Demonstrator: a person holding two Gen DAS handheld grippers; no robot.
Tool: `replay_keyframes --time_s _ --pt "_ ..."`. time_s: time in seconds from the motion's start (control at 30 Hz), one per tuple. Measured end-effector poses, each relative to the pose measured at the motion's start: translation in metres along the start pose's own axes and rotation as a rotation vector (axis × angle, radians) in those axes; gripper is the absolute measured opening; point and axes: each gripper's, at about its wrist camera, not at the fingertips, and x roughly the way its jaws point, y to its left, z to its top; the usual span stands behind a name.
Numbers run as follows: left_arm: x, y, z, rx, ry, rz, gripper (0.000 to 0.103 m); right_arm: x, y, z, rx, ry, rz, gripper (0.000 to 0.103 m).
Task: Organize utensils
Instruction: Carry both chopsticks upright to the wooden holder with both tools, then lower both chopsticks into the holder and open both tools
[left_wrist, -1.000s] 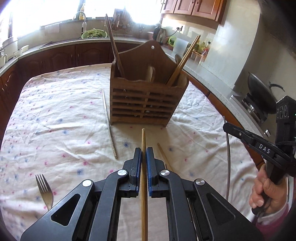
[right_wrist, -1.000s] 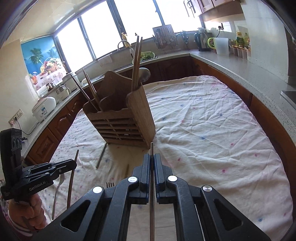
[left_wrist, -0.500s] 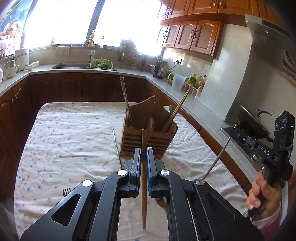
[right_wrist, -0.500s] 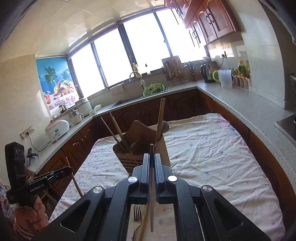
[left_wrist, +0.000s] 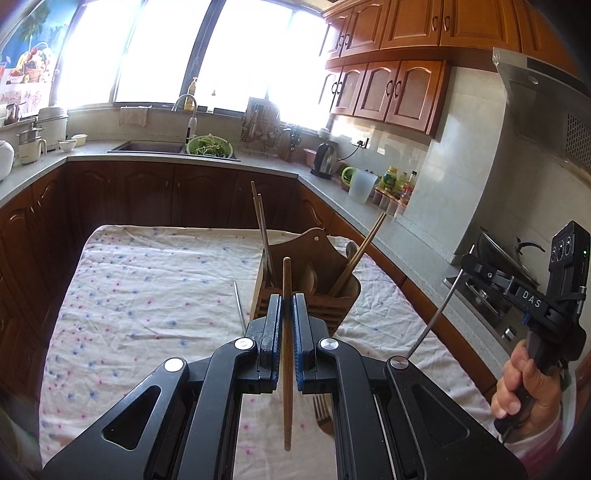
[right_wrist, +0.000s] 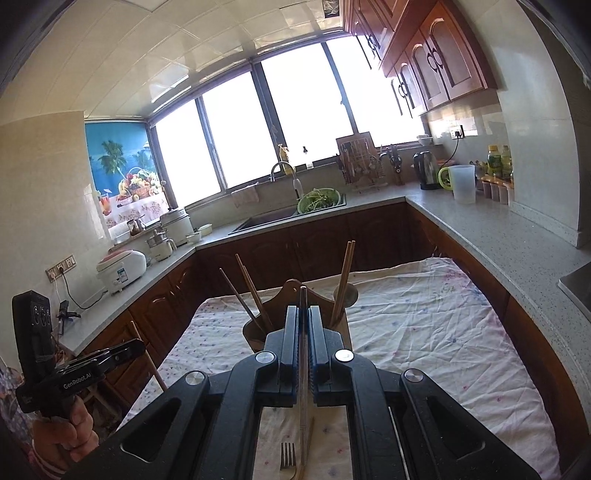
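My left gripper (left_wrist: 287, 306) is shut on a wooden chopstick (left_wrist: 286, 354), held high above the table. My right gripper (right_wrist: 303, 321) is shut on a thin metal chopstick (right_wrist: 303, 384); it also shows in the left wrist view (left_wrist: 436, 314). A wooden utensil caddy (left_wrist: 314, 273) stands on the flowered tablecloth (left_wrist: 147, 295) with several chopsticks and a spoon in it; it shows in the right wrist view (right_wrist: 258, 328) below the fingers. A metal chopstick (left_wrist: 240, 306) lies left of the caddy. A fork (right_wrist: 287, 456) lies on the cloth near me.
Dark wood counters wrap around the table. A sink with a green colander (left_wrist: 210, 146) is at the back. A kettle (left_wrist: 325, 164) and bottles stand on the right counter, a wok (left_wrist: 506, 254) on the stove at right.
Both grippers have risen well above the table with their chopsticks and tilted up. The caddy now looks smaller and lower in both views.
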Motion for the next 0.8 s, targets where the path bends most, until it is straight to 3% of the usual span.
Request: replay_keyframes --time_s 0.33,0.8 --pt "0.004 0.001 0.019 -0.003 -0.046 0.0 0.004 0.011 -0.004 0.01 0.01 -0.021 -0.006 0.004" --pt "0.025 -0.007 0.096 0.022 -0.21 0.015 0.005 0.036 -0.007 0.069 0.018 -0.144 -0.021 0.004"
